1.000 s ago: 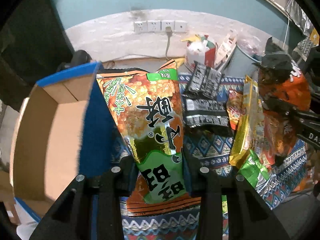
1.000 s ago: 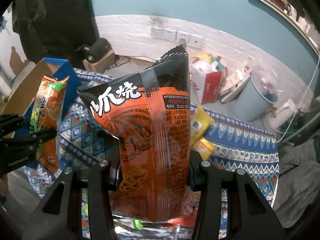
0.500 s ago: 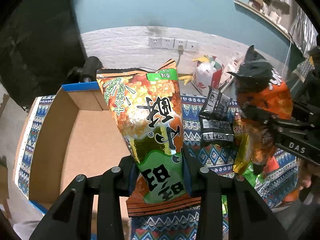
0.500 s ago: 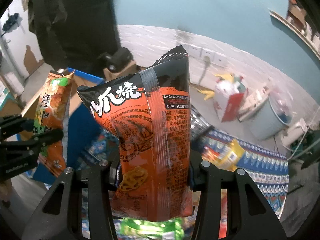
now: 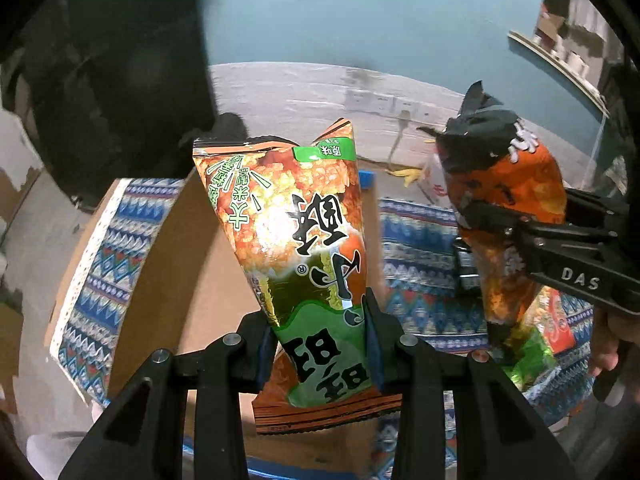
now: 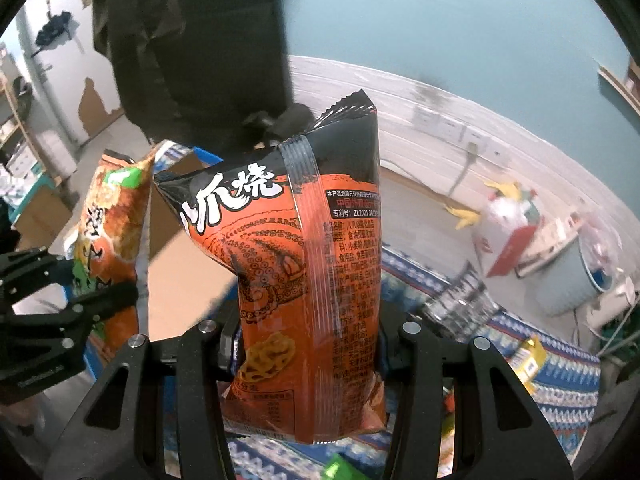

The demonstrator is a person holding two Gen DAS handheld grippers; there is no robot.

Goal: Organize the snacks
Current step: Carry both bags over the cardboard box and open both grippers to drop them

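Note:
My left gripper (image 5: 320,332) is shut on a green and orange rice-cracker bag (image 5: 296,240), held upright over an open cardboard box (image 5: 192,264) with blue edges. My right gripper (image 6: 308,332) is shut on an orange and black octopus-print snack bag (image 6: 304,264), also upright. In the left wrist view the right gripper (image 5: 480,216) and its bag (image 5: 508,200) hang to the right of the box. In the right wrist view the left gripper (image 6: 100,300) and its bag (image 6: 108,224) are at the left, in front of the box (image 6: 188,268).
A patterned blue cloth (image 5: 420,264) covers the table, with more snack packets (image 6: 460,308) lying on it to the right, among them a yellow one (image 6: 528,360). A dark hanging garment (image 6: 192,40) is behind the box. A wall with sockets (image 5: 376,100) and a bin (image 6: 576,272) lie beyond.
Both grippers have swung left with their bags. The left bag now hangs over the box opening, and the right bag has come close beside the box.

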